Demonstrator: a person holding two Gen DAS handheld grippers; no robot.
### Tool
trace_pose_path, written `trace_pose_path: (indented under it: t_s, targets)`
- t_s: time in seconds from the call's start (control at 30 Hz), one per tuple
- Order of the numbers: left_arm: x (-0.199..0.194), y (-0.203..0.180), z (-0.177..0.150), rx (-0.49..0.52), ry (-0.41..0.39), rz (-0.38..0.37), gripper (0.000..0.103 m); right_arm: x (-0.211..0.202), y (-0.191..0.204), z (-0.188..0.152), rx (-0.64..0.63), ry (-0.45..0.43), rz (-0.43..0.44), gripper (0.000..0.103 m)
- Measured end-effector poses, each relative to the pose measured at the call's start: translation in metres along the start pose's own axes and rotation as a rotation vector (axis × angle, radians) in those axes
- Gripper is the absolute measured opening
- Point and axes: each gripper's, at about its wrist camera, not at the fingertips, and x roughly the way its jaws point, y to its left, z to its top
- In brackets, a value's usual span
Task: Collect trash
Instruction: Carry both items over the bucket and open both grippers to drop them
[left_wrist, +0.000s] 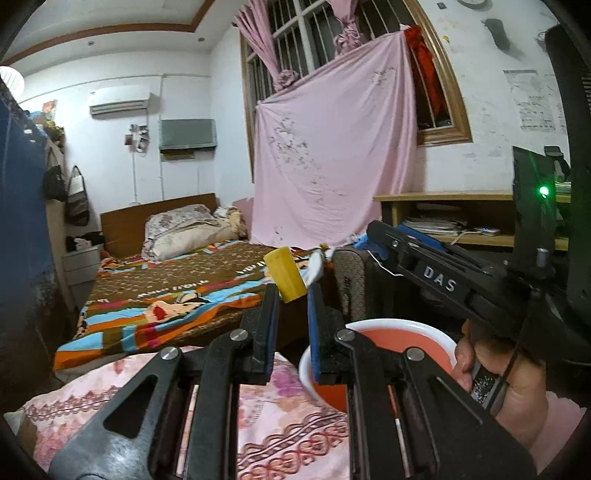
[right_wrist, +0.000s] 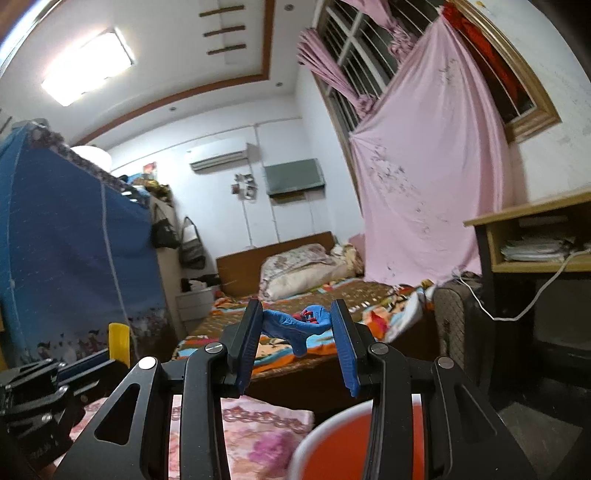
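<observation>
My left gripper (left_wrist: 292, 287) is shut on a yellow cylinder (left_wrist: 285, 274), held in the air above a pink floral cloth. It also shows at the left of the right wrist view (right_wrist: 119, 344). My right gripper (right_wrist: 297, 325) is shut on a crumpled blue piece of trash with red marks (right_wrist: 300, 326), also held up. A white bin with a red inside (left_wrist: 399, 334) stands below and right of the left gripper. In the right wrist view the bin's rim (right_wrist: 325, 424) is right under the right gripper. The right gripper's body (left_wrist: 436, 280) and the hand holding it show at the right of the left wrist view.
A pink floral cloth (left_wrist: 288, 417) covers the near surface. Beyond is a bed with a colourful blanket (left_wrist: 173, 295), a pink sheet (left_wrist: 332, 155) hung over the window, a wooden desk (right_wrist: 535, 240) at right and a blue fabric wardrobe (right_wrist: 62, 251) at left.
</observation>
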Motion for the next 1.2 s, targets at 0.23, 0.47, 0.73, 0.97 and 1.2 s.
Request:
trace_pose_path:
  t_s: [0.23, 0.47, 0.73, 0.97, 1.2]
  targets:
    - [0.022, -0.012, -0.007, -0.03, 0.061, -0.083, 0.0, 0.01, -0.027, -0.001, 0.056, 0.077, -0.053, 0.036]
    - [0.044, -0.027, -0.009, -0.033, 0.121, -0.143, 0.0, 0.016, -0.044, -0.008, 0.1, 0.15, -0.085, 0.036]
    - [0.063, -0.035, -0.01, -0.055, 0.182, -0.184, 0.0, 0.02, -0.054, -0.014, 0.138, 0.204, -0.104, 0.039]
    - [0.076, -0.031, -0.013, -0.107, 0.232, -0.209, 0.0, 0.024, -0.061, -0.018, 0.169, 0.25, -0.115, 0.039]
    - [0.08, -0.026, -0.018, -0.146, 0.254, -0.205, 0.001, 0.025, -0.059, -0.021, 0.178, 0.276, -0.118, 0.042]
